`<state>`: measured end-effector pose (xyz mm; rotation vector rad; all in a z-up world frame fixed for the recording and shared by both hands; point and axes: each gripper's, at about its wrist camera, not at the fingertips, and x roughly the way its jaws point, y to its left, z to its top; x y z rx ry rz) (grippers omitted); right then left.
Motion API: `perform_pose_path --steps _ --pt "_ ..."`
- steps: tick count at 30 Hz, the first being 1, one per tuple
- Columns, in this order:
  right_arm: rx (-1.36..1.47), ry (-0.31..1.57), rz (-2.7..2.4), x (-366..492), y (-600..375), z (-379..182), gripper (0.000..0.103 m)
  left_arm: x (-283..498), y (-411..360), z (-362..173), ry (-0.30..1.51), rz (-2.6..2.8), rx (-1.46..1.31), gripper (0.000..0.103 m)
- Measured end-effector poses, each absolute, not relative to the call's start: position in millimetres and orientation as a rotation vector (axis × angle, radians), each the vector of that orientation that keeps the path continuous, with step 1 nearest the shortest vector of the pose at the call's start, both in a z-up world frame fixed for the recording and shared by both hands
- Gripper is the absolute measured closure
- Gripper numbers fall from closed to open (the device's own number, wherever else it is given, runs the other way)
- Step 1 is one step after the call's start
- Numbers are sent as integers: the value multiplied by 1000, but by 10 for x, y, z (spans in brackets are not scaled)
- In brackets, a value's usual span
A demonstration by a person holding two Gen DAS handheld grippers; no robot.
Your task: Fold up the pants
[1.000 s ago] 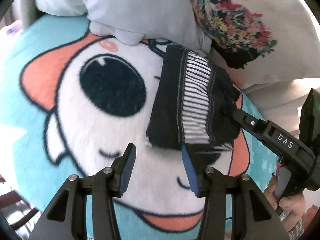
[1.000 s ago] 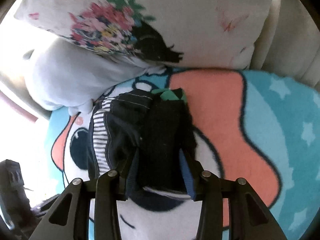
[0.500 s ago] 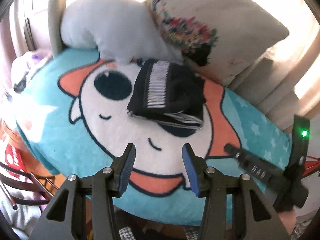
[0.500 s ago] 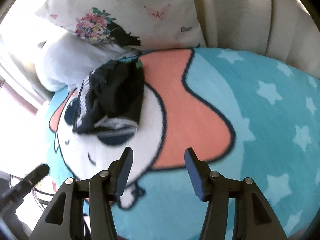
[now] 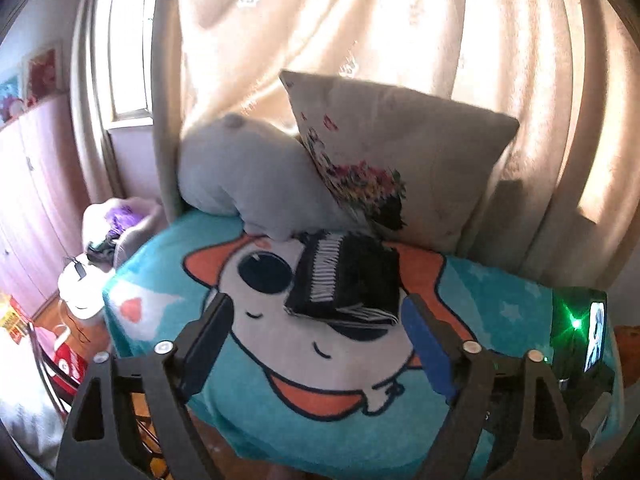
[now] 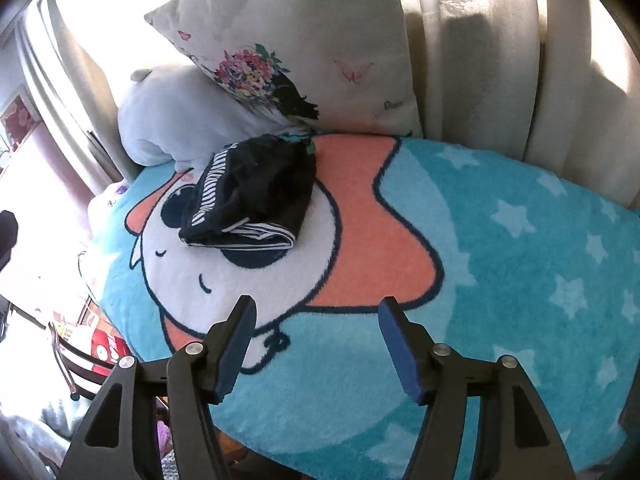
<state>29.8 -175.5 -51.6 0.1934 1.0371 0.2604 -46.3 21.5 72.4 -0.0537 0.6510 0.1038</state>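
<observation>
1 pair of black pants (image 5: 348, 280) (image 6: 252, 190) lies folded into a thick bundle on the bed, with a white-striped band showing along its left side and striped edges stacked along its near side. It sits toward the far left part of the blanket (image 5: 280, 412) (image 6: 500, 248), over the cartoon face's white patch and just in front of the pillows at the bed's far edge. A grey plush pillow (image 5: 244, 176) (image 6: 168, 124) touches the bundle's far left corner, and a white floral cushion (image 5: 400, 152) (image 6: 304, 40) leans upright behind it against cream curtains (image 5: 360, 20) (image 6: 500, 60). The blanket is teal with pale stars and an orange shape to the right of the bundle.

The left tool (image 5: 316, 328) is held back near the bed's near edge, its jaws having just been opening and now spread wide with nothing between them. The right tool (image 6: 314, 332) is also over the near edge, well apart from the pants, its jaws likewise just opened wide and empty. A dark device with a green light (image 5: 576, 324) shows at the right of the left view
</observation>
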Motion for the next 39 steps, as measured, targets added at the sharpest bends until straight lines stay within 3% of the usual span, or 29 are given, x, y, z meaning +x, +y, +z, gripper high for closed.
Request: perform_pose_path --steps 39 --pt "78 1095 308 375 -1487 -742 29 -457 235 773 599 186 -63 11"
